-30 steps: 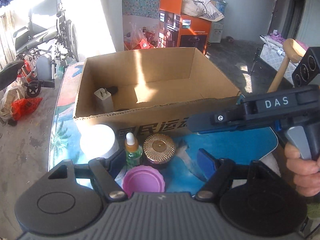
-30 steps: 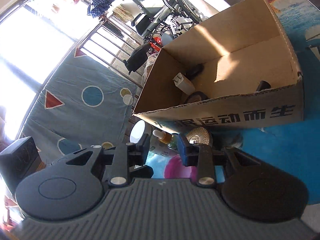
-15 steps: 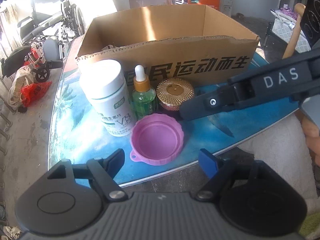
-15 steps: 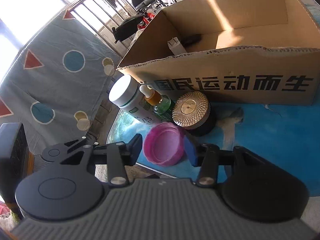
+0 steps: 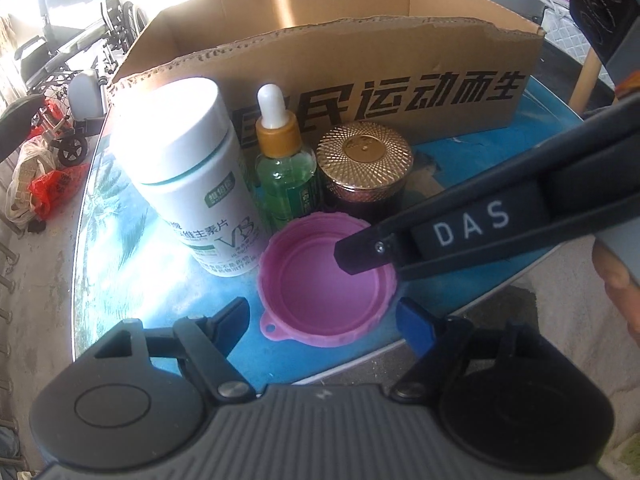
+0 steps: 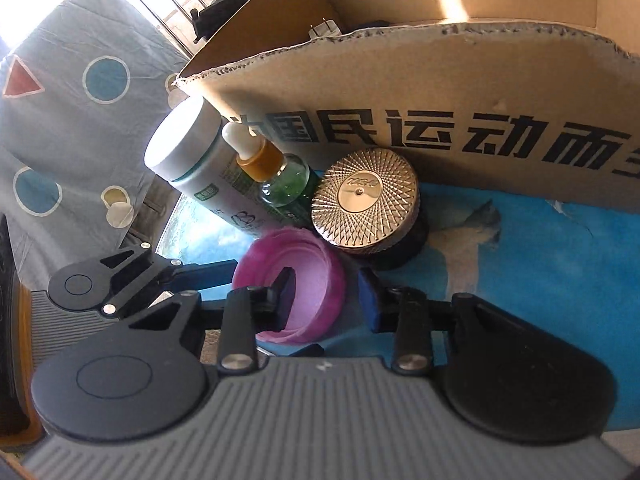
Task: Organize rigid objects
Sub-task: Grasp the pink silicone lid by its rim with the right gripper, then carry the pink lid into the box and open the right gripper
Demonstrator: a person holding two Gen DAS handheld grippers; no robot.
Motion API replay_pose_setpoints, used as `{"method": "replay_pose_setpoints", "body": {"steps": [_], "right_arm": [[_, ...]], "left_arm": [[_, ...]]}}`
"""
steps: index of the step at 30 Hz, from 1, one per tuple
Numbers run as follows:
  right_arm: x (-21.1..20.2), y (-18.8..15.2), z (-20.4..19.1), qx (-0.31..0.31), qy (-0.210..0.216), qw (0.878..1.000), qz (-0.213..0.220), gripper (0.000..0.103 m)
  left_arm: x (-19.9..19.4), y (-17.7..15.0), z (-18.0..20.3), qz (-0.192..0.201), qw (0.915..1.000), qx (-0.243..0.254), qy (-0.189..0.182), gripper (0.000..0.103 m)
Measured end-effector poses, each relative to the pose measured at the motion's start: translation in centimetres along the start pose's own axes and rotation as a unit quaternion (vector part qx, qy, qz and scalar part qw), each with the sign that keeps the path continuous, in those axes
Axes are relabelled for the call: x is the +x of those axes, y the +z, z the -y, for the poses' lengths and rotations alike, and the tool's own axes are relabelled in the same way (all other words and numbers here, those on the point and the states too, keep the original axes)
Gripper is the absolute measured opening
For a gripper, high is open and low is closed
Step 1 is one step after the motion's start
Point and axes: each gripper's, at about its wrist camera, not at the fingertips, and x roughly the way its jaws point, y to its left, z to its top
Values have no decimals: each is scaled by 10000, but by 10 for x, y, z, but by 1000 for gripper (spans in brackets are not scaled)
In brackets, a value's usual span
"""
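A pink lid [image 5: 320, 292] lies open side up near the front edge of the blue table [image 5: 132, 288]. Behind it stand a white bottle [image 5: 188, 168], a green dropper bottle [image 5: 284, 176] and a gold-topped jar [image 5: 364, 160], all against a cardboard box [image 5: 360, 64]. My left gripper [image 5: 324, 314] is open, with its fingers low on either side of the lid's near rim. My right gripper [image 6: 326, 300] straddles the pink lid's [image 6: 308, 272] right wall, one finger inside and one outside. Its jaws are closing and the pads stand off the wall.
A wheelchair [image 5: 80, 52] and a red bag [image 5: 52, 188] are on the floor left of the table. A patterned cloth [image 6: 80, 100] hangs at the left. A white plug [image 6: 324, 30] shows inside the box. A person's hand [image 5: 616, 280] holds the right gripper.
Both grippers have come down close to the pink lid. The right gripper swung in over it and put one finger inside, and its jaws stand narrower than half a second ago.
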Motion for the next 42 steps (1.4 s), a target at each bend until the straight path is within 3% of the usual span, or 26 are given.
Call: {"method": "replay_pose_setpoints", "body": {"steps": [5,14,27,42], "right_arm": [[2,0,4,39,28,10000,-36,16],[-15,-13,20,146,-78,9999,-39,16],[-27,-24,38,331,-2,9994,100,15],[-75,-31,21,160,-51,9980,612,16]], "left_arm": [[1,2,0,22,9999,-83,-110,75],[0,7,26,25,9991,303,-291,71],[3,17,50,53,9982,578,-116,73],[-41,15,69,674,9937,882,167,73]]}}
